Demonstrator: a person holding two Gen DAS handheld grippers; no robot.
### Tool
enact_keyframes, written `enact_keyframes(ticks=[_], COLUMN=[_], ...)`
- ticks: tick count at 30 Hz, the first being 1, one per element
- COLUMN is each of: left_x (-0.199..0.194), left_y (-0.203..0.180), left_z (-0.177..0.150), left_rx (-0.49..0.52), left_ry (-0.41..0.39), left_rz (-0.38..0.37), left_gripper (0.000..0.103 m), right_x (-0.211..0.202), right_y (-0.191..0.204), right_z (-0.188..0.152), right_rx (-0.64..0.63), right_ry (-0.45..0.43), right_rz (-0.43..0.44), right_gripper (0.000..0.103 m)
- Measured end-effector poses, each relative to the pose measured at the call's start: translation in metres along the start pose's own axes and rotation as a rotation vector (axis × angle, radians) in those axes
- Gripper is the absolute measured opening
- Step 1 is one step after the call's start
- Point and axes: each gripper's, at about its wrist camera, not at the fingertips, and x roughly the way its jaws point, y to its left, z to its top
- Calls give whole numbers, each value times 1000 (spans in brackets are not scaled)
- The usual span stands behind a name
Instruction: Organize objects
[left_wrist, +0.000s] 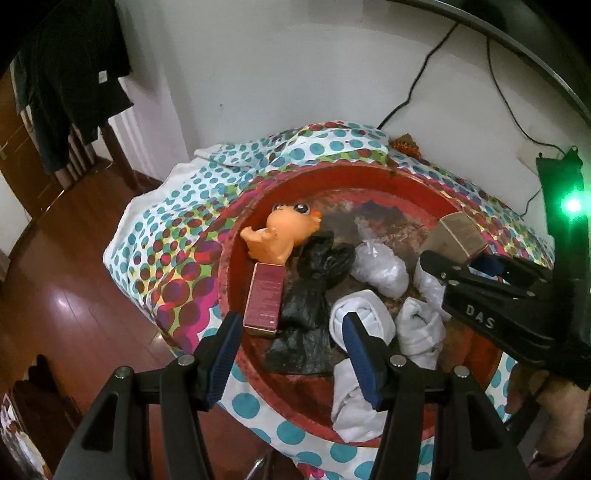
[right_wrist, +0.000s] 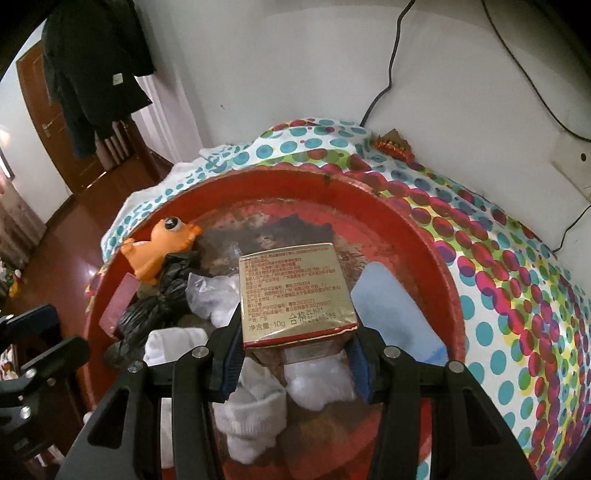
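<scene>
Gold carton (right_wrist: 297, 295) sits clamped between my right fingers (right_wrist: 295, 363) above the red tray (right_wrist: 424, 236), over white socks (right_wrist: 255, 417); my left fingers (left_wrist: 291, 354) gape wide, holding nothing, near the maroon box (left_wrist: 264, 299)

In the right wrist view the gold box (right_wrist: 297, 295) hides the middle of the red tray (right_wrist: 417, 229), and its small print is too fine to read. At lower centre the white socks (right_wrist: 255, 417) are partly covered by the gripper's frame, and the maroon box (right_wrist: 118, 306) at left shows only in part behind the black bag (right_wrist: 155, 310).
</scene>
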Motion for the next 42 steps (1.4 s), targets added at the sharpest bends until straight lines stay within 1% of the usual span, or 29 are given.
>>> enact_keyframes(ticks=[2,6,7,8,9,10,13,16,18,19,20,21,23,25,27,28,30,33,38,40,42], left_x=[2,4,5,5,6,6,4,-2,-4,-5,-6,-6,-7,-7,-8,-8,-7,-7,-10,-10,-10], left_y=[0,6,7,9,10,10,5,-2,-4,-5,-7,-7,-9,-13,-16,-17,-18,-14,-14,-15,-18], left_z=[0,0,0,0,1,1,1,-1,-2,-2,-2,-2,-3,-3,-5,-5,-6,-5,-7,-7,-7], left_rx=[13,-13,-17,-29,-37,-34,3,31,41,47,47,45,43,54,63,73,77,58,53,57,68], left_ry=[10,17,26,30,33,29,11,-4,-10,-8,-2,1,7,17,17,18,16,25,1,6,4], left_rz=[31,1,-8,-21,-17,-7,43,94,97,91,78,62,45,45,55,71,86,61,49,36,41], left_gripper=[58,58,58,58,58,58,58,58,58,58,58,58,58,58,58,58,58,58,58,58,58], right_x=[6,11,11,10,8,6,-5,-13,-21,-24,-29,-33,-41,-45,-47,-47,-48,-46,-48,-48,-48], right_y=[2,5,5,5,4,3,1,1,2,2,3,5,10,13,17,18,19,22,22,22,23], right_z=[1,0,0,-1,-1,-2,-3,-5,-11,-14,-17,-21,-28,-32,-38,-40,-44,-51,-58,-59,-60], right_rx=[-3,-8,-7,-5,0,8,26,33,38,42,43,41,33,23,13,14,9,-16,-6,5,1], right_ry=[8,14,14,12,8,2,-14,5,20,27,34,40,51,66,86,96,109,129,141,146,149], right_rz=[-17,-30,-30,-32,-34,-31,-21,-8,-6,-7,-12,-20,-38,-46,-60,-70,-64,-86,-56,-45,-49], right_gripper=[47,48,52,61,67,75,81,82,83,86,92,93,94,94,95,95,95,95,95,95,95])
